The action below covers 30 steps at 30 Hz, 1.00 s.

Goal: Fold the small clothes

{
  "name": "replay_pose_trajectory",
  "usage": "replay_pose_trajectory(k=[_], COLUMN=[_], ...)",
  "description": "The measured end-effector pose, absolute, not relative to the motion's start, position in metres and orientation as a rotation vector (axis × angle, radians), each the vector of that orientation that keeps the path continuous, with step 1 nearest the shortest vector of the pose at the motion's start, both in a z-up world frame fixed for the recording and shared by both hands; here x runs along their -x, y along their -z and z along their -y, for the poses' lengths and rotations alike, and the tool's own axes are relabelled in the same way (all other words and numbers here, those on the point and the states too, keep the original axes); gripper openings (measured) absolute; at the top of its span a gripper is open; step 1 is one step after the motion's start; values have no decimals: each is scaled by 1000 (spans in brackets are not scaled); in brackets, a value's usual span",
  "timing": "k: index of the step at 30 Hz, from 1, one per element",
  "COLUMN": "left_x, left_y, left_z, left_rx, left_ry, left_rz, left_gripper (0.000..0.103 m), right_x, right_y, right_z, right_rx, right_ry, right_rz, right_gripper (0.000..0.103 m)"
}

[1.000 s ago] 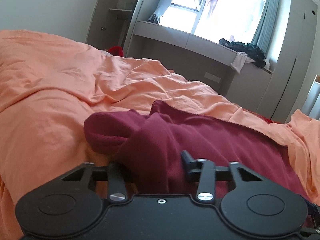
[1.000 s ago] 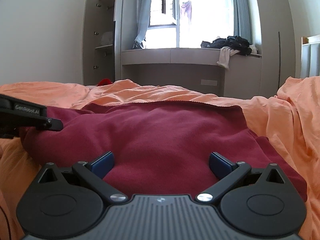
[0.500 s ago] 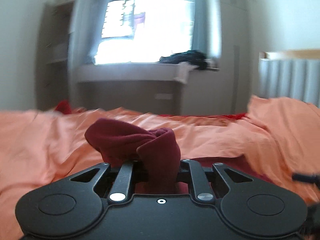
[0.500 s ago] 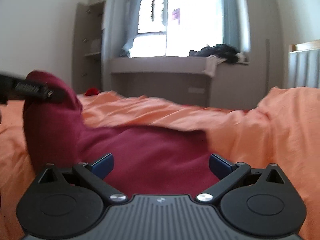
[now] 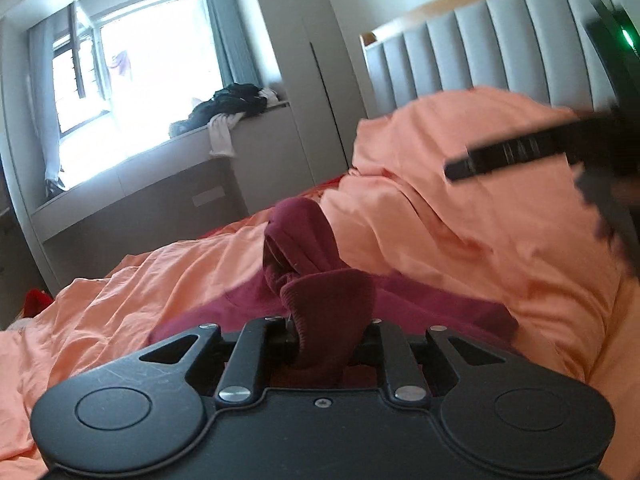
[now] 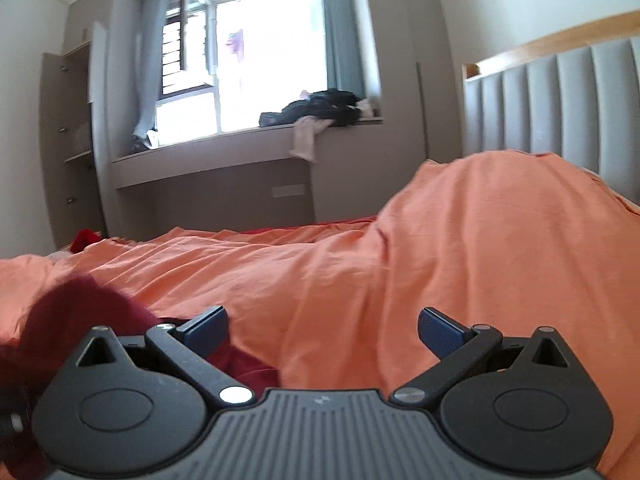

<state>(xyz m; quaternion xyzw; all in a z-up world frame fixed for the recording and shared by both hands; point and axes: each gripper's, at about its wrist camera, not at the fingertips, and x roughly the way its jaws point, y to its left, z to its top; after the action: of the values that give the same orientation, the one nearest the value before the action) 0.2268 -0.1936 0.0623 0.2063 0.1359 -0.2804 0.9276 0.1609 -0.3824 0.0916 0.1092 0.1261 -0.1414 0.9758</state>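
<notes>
Though only part of it shows, the garment (image 5: 328, 300) reads as a soft, thick, dark red knit, light enough to hang from one pinch and limp enough to sag wherever it is not held. It lies on the bed (image 5: 460, 216), on the orange duvet, with one bunched end raised off the bedding. I judge that it will not slip readily, since the fabric looks fleecy, nor will it break; the trouble is rather that it folds over itself and hides its own edges. A hem or corner is the place to grip, not the middle of a bunch.

The left gripper (image 5: 326, 340) has just been closing, with cloth between the jaws; they are now clamped on a ribbed fold, perhaps a cuff or hem. From that grip the cloth rises in a twisted roll away from the camera, then trails down and off to the right along the duvet. So its long axis seems to run roughly from the jaws toward the right and slightly away, but most of the body is hidden by the gripper, and I cannot tell which end is which.

The right gripper (image 6: 322, 330) has its jaws well apart, with nothing between them; the garment sits at its lower left (image 6: 72, 316), beside the left finger.
</notes>
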Motion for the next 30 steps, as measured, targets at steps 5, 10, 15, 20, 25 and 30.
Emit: replay_pose_trajectory(k=[5, 10, 15, 20, 25, 30], left_x=[-213, -195, -174, -167, -165, -164], left_y=[-50, -48, -38, -32, -27, -24], left_z=[200, 196, 197, 198, 198, 196], left_rx=[-495, -487, -511, -525, -524, -537], left_ry=[588, 657, 666, 630, 634, 627], left_rz=[-257, -257, -208, -190, -203, -198], left_gripper=[38, 52, 51, 33, 22, 19], right_x=[-163, -174, -193, -229, -251, -266], right_y=[-85, -79, -71, -53, -42, -39], right_z=[406, 421, 419, 399, 385, 368], right_rx=[-328, -452, -519, -511, -573, -558], right_ry=[259, 198, 57, -102, -212, -226], right_rz=[-282, -283, -266, -375, -381, -387], right_gripper=[103, 103, 103, 103, 103, 75])
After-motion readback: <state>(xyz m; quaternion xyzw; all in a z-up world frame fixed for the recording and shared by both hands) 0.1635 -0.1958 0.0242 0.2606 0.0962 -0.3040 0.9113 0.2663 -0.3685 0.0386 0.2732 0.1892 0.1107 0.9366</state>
